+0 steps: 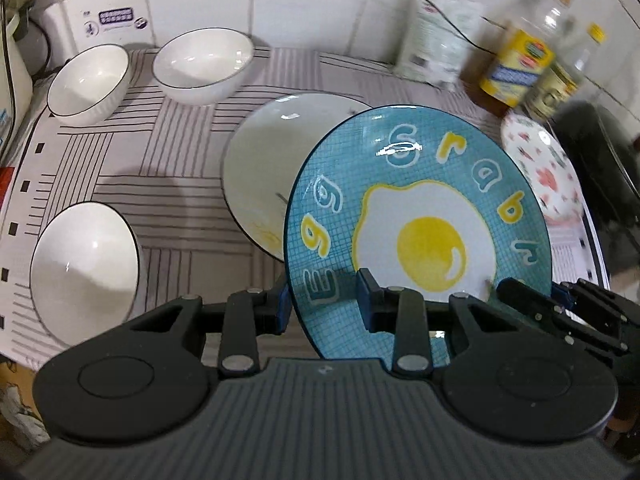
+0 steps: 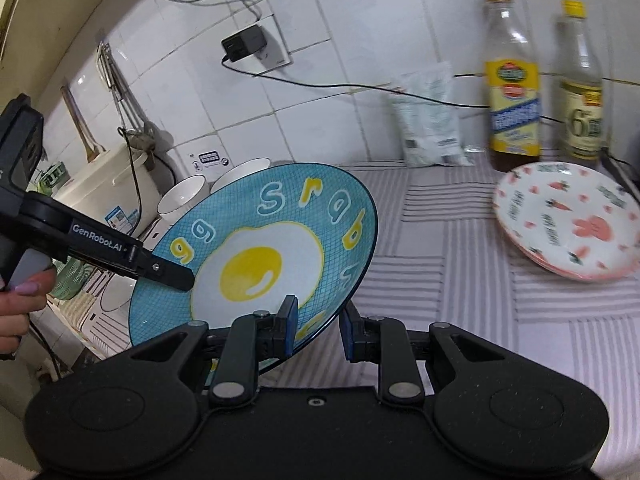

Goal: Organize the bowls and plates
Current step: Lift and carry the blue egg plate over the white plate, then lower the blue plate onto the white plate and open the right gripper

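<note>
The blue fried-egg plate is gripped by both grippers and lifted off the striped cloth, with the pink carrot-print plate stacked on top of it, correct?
Not quite. The blue fried-egg plate is gripped by the left gripper and right gripper, but the right wrist view shows the pink carrot-print plate lying apart on the striped cloth.

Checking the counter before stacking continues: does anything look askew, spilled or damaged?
No spills or damage show. Only the blue egg plate is off level, tilted above the striped mat, clamped at its rim by the left hand-held gripper and right hand-held gripper.
</note>
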Tool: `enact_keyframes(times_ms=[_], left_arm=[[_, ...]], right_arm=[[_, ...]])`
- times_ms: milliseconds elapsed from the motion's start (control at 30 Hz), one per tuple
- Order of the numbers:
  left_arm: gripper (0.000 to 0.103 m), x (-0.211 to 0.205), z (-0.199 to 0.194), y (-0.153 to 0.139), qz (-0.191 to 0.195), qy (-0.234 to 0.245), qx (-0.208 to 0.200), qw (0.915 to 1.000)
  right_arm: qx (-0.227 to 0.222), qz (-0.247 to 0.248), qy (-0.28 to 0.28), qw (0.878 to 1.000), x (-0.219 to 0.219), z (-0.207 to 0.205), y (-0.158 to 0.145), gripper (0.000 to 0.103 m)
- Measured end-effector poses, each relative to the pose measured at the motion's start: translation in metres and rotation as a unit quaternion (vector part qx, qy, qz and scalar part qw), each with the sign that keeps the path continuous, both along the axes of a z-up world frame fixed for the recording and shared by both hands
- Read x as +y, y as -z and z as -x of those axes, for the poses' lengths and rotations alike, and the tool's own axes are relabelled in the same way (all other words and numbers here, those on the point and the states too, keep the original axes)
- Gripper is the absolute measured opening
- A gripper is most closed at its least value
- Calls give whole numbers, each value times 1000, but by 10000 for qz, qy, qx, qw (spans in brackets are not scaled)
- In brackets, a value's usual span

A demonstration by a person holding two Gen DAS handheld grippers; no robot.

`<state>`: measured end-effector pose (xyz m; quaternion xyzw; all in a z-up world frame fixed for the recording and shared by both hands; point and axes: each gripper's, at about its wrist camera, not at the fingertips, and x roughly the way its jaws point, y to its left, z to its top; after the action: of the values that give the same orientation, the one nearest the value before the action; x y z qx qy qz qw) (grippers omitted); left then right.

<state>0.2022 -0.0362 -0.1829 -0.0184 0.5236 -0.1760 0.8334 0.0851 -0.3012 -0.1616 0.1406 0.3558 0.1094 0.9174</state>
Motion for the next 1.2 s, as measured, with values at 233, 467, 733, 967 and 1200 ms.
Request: enact_keyframes(times_ms=[233, 467, 733, 967, 1200], left_arm=[[32, 6, -37, 21, -218, -212, 61, 9995], [33, 10, -76, 34, -274, -317, 253, 9988], [33, 14, -100, 46, -237, -444, 544, 9972], [33, 10, -106, 58, -541, -462, 694, 9950], [33, 1, -106, 64, -753, -405, 627, 9944]], right_arm=[[231, -98, -164, 9996, 13, -48, 24, 27], [402, -145, -118, 9990, 20, -83, 40, 27], [603, -95, -15, 9981, 27, -106, 48, 27], [755, 146, -28, 9970, 35, -115, 47, 27], [829, 503, 31, 9953, 43, -119, 45, 27]])
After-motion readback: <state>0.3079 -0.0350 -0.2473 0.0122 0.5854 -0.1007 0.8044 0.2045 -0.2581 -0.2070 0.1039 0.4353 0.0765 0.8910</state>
